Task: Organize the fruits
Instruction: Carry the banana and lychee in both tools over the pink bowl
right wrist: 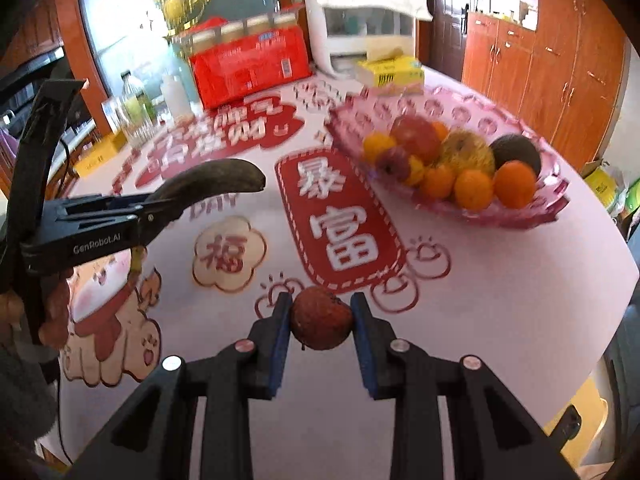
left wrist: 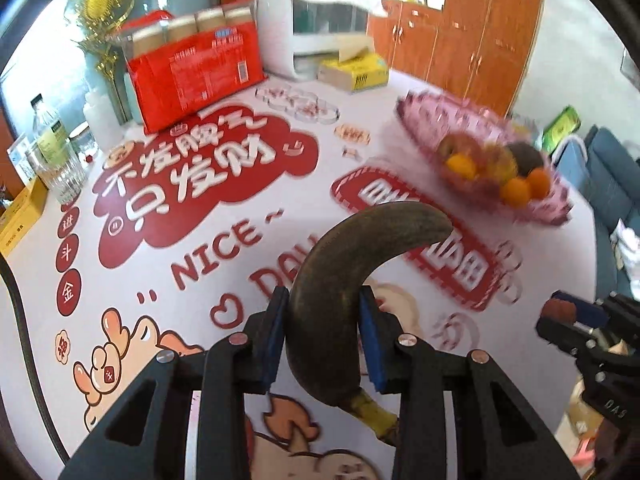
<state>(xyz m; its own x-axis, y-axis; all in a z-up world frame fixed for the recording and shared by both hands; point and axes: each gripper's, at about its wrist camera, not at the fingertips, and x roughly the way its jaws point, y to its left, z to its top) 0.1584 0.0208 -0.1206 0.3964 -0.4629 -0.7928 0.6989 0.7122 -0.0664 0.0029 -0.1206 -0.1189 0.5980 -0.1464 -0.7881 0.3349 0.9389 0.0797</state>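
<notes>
Over the printed tablecloth [right wrist: 500, 280] I have wide bare room ahead; clutter hugs the far edge, pink fruit bowl [right wrist: 556, 196] sits toward the right edge. My left gripper [left wrist: 322, 320] is clamped on a blackened banana [left wrist: 340, 264], lifted off the cloth. My right gripper [right wrist: 320, 320] is clenched on a small reddish-brown fruit [right wrist: 321, 318], pads touching both sides.
</notes>
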